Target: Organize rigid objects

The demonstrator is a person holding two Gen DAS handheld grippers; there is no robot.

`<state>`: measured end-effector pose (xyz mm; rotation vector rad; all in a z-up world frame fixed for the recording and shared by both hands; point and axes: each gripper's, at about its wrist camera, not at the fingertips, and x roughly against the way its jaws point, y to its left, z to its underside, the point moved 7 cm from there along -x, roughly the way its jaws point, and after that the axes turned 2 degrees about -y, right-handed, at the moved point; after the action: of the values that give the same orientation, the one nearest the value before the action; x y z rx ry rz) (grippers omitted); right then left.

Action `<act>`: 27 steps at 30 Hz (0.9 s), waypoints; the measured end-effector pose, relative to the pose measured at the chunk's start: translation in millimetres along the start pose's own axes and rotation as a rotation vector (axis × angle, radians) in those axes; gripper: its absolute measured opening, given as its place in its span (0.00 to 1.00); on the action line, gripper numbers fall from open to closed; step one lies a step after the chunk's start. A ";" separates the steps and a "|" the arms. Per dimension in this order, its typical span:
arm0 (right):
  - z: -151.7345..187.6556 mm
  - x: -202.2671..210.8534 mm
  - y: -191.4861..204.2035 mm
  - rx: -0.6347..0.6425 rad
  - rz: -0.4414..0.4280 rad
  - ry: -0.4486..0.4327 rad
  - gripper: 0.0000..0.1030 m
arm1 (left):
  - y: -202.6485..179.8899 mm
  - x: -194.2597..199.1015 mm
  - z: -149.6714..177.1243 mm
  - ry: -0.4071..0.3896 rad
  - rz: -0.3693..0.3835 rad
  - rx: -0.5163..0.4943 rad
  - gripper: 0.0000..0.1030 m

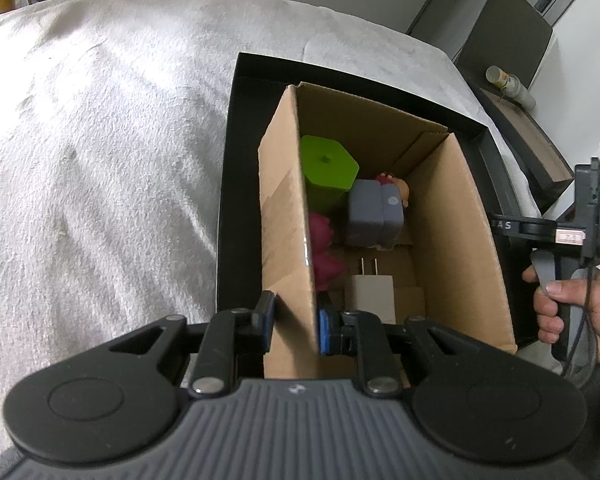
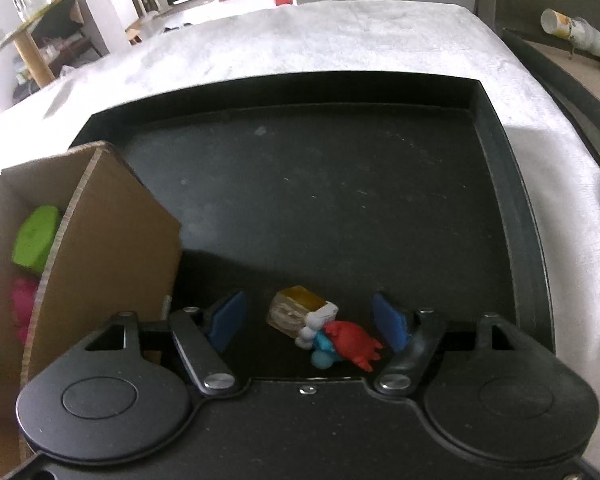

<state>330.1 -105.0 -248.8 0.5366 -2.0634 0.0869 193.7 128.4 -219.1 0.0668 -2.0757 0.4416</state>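
Mostly the sorting looks done, judging by how things lie. Largest in view is the grey cloth-covered bed, and on it sits the black tray, whose floor is bare except for one item. At the tray's nine o'clock side stands the cardboard box, already holding a green hexagonal block at its far end, a grey-blue block with a small figure behind it, a magenta piece against the nine o'clock wall, and a white plug adapter at the six o'clock end. The left hand-held gripper is clamped on the box's near wall, one pad inside and one outside, apparently steadying it. The right hand-held gripper has its jaws spread, with the last loose piece, a small toy figure in red, blue and white with a yellow block, lying on the tray between the pads and touched by neither. What seems left is to close on that toy and move it into the box.
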 end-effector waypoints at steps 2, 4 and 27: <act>0.7 -2.9 -4.2 0.000 0.032 0.000 0.68 | -0.2 -0.2 0.2 0.001 -0.002 -0.002 0.20; -0.5 -3.1 -8.8 0.002 0.059 -0.012 0.67 | -0.7 -0.5 0.6 0.002 -0.005 -0.007 0.20; 6.5 40.4 -7.7 -0.067 0.032 -0.003 0.20 | -2.9 5.0 2.0 -0.015 -0.003 -0.023 0.20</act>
<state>310.4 -127.4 -219.8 0.4630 -2.0710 0.0361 190.1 125.6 -215.0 0.0604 -2.0948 0.4168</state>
